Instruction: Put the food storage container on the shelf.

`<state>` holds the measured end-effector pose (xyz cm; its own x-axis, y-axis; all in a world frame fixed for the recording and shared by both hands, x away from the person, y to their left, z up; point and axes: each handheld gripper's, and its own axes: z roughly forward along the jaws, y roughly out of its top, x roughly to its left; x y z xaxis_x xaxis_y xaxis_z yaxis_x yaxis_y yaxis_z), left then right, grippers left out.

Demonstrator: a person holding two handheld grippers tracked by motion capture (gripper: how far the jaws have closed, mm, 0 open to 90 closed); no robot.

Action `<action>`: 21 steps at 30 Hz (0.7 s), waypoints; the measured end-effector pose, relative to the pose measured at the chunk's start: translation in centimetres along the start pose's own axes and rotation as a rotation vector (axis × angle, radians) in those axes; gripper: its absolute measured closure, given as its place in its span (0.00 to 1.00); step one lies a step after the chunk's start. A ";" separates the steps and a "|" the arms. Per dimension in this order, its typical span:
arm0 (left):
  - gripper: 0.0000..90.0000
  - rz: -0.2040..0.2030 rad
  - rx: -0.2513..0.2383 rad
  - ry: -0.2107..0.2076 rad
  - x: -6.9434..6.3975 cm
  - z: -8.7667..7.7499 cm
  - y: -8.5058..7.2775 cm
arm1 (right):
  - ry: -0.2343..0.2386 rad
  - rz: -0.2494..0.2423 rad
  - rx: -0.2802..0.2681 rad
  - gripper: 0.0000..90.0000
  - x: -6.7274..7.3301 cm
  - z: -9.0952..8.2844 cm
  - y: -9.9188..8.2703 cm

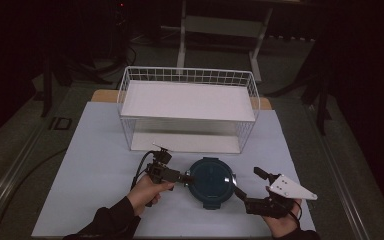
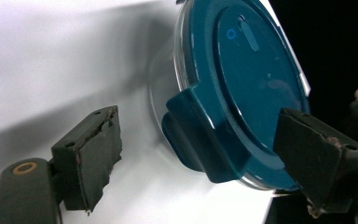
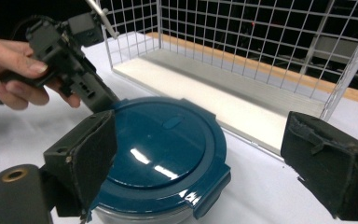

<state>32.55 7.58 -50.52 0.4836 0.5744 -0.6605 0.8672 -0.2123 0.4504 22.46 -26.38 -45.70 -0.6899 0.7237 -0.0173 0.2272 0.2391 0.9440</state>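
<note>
I count one round container with a teal lid [image 1: 210, 181], sitting between my two tongs, the left tongs [image 1: 186, 177] and the right tongs [image 1: 247, 182]. Beyond both tongs I see one white wire rack [image 1: 188, 107] with two shelves. I count one table [image 1: 100, 150] under it all.

The table [image 1: 95, 165] bears a container [image 1: 210, 182] and a wire rack [image 1: 188, 111].

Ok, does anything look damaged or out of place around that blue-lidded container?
Only wear: the left hand-held gripper has frayed, torn pad edges. The container sits upright with its lid on, nothing spilled, and the wire rack stands square.
</note>
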 end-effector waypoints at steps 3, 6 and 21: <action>0.37 -0.036 0.020 -0.011 0.3 0.0 0.1 | 0.012 0.000 0.014 0.12 0.2 0.2 -0.1; 0.46 -0.078 0.033 -0.062 0.9 0.2 0.1 | 0.021 0.003 0.031 0.12 0.4 0.4 -0.2; 0.79 0.021 0.004 0.004 -0.3 -1.1 0.9 | 0.036 0.207 0.167 0.20 -1.2 1.3 -0.5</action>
<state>33.01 8.03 -49.26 0.5010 0.5732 -0.6484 0.8575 -0.2274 0.4616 24.09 -26.55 -46.63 -0.6400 0.7458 0.1850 0.4743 0.1940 0.8587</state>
